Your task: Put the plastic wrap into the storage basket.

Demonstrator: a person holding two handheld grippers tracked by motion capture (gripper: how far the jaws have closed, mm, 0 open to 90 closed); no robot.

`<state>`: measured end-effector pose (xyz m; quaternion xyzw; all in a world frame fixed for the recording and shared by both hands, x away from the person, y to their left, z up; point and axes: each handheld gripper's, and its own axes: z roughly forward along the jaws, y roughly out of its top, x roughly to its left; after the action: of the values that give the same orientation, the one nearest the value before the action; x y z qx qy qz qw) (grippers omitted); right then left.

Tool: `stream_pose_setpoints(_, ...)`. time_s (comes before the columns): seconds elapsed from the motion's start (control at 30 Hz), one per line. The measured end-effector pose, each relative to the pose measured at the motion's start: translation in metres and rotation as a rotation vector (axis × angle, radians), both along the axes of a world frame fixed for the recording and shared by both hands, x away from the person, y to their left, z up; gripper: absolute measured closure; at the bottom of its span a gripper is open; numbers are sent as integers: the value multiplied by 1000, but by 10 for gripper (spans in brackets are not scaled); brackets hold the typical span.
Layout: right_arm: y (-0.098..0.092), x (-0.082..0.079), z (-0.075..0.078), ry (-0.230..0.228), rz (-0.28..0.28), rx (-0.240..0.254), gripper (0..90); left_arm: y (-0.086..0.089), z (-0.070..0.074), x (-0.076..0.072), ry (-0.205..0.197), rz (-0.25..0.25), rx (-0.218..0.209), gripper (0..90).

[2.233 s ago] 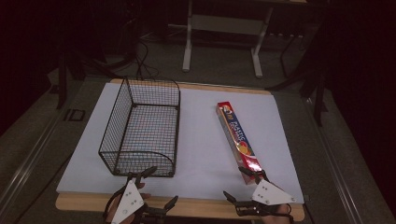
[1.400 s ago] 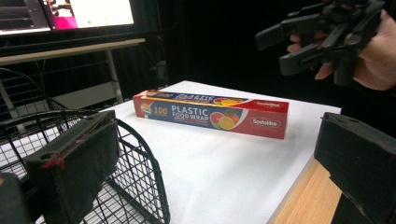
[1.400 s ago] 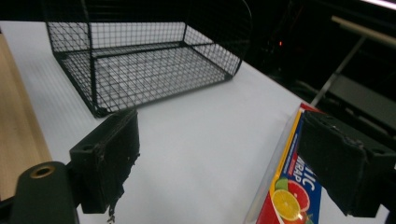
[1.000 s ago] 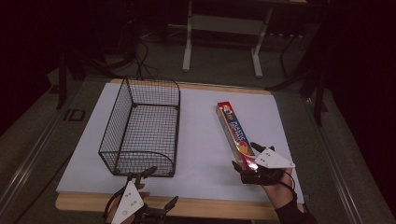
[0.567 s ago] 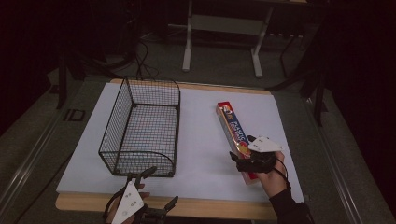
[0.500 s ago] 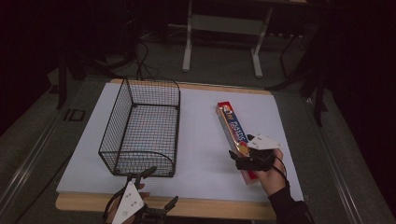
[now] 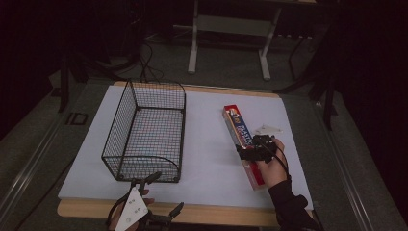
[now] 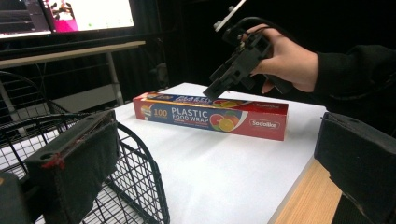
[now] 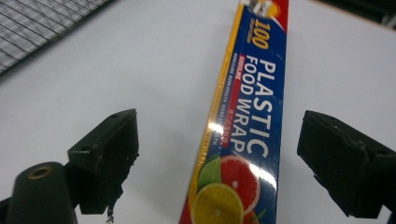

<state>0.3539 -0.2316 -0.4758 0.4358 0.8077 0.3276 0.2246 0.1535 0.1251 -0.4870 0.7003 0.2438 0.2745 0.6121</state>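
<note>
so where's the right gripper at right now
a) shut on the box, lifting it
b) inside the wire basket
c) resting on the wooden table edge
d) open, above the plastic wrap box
d: the right gripper hangs over the plastic wrap box, which lies flat on the white sheet between its wide-open jaws, apart from the wire basket.

Wooden table (image 7: 226, 215), its bare top visible as a strip along the near edge and a thin line at the far edge. A white sheet (image 7: 207, 154) covers nearly all of the top. Two items lie directly on the sheet. A black wire basket (image 7: 146, 132) stands upright on the left half, its long side running from near edge toward far edge. A long box of plastic food wrap (image 7: 242, 142) lies flat on the right half, well apart from the basket.
</note>
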Motion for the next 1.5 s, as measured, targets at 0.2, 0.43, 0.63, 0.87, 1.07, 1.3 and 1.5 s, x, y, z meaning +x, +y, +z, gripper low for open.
stream_pose_setpoints(0.2, 5, 13, -6, 50, -53, -29, 113, 0, 0, 0, -1, 0, 1, 6)
stream_pose_setpoints(0.43, 8, 30, -12, 147, -118, -59, 97, 0, 0, 0, -2, -3, 0, 6)
stream_pose_setpoints(0.63, 8, 42, -16, 279, -129, -77, 98, 0, 0, 0, -1, -4, 0, 6)
stream_pose_setpoints(0.87, 14, 53, -11, 392, -157, -98, 138, 0, 0, 0, -3, -4, 2, 6)
stream_pose_setpoints(1.07, 19, 59, -11, 438, -173, -123, 156, 0, 0, 0, -3, -5, 0, 6)
stream_pose_setpoints(1.3, 23, 70, -15, 500, -198, -158, 199, 0, 0, 0, -2, -6, 0, 7)
stream_pose_setpoints(1.5, 24, 76, -21, 530, -205, -210, 360, 0, 0, -1, -5, -12, 5, 7)
